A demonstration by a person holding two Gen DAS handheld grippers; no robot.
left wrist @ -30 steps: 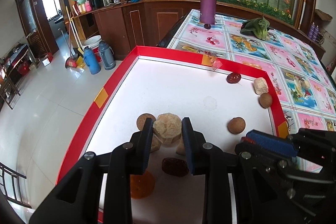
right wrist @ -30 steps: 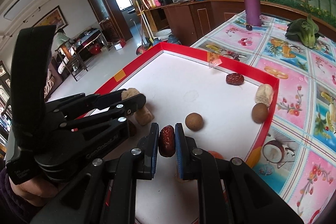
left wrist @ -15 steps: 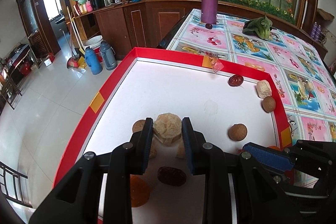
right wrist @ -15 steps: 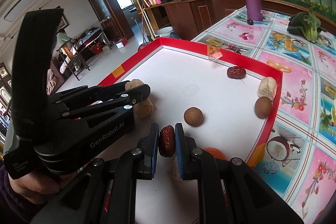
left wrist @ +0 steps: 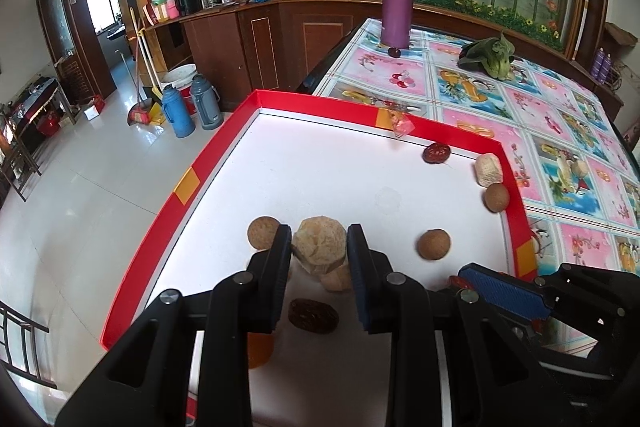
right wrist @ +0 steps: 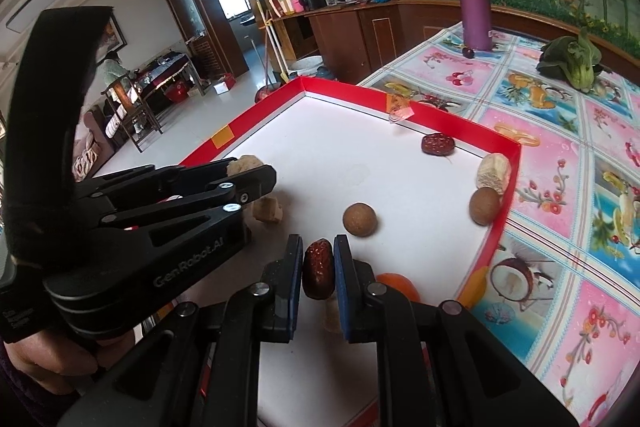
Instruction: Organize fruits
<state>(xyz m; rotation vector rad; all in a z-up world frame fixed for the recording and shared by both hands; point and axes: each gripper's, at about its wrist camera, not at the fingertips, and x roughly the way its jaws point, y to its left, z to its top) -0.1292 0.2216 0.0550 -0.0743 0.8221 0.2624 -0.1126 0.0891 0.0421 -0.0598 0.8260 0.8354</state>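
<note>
While both grippers had drifted a little farther over the red-rimmed tray [left wrist: 224,155] in the last second, neither grip had changed, so I judged both pieces to be in mid-carry towards their groups. On the left, the left gripper [left wrist: 319,251] had its fingers [left wrist: 280,255] pinching a pale, rough lump [left wrist: 320,247], lifted above a paler chunk [left wrist: 338,281] and a dark date [left wrist: 313,315] just below; a brown ball [left wrist: 262,233] lay just left of the fingers. On the right, the right gripper [right wrist: 318,267] pointed forward, level and low, its fingers [right wrist: 294,267] pinching a red date [right wrist: 318,269] upright, a brown round fruit [right wrist: 360,219] just ahead and a second date [right wrist: 438,145] far ahead near the rim.
</note>
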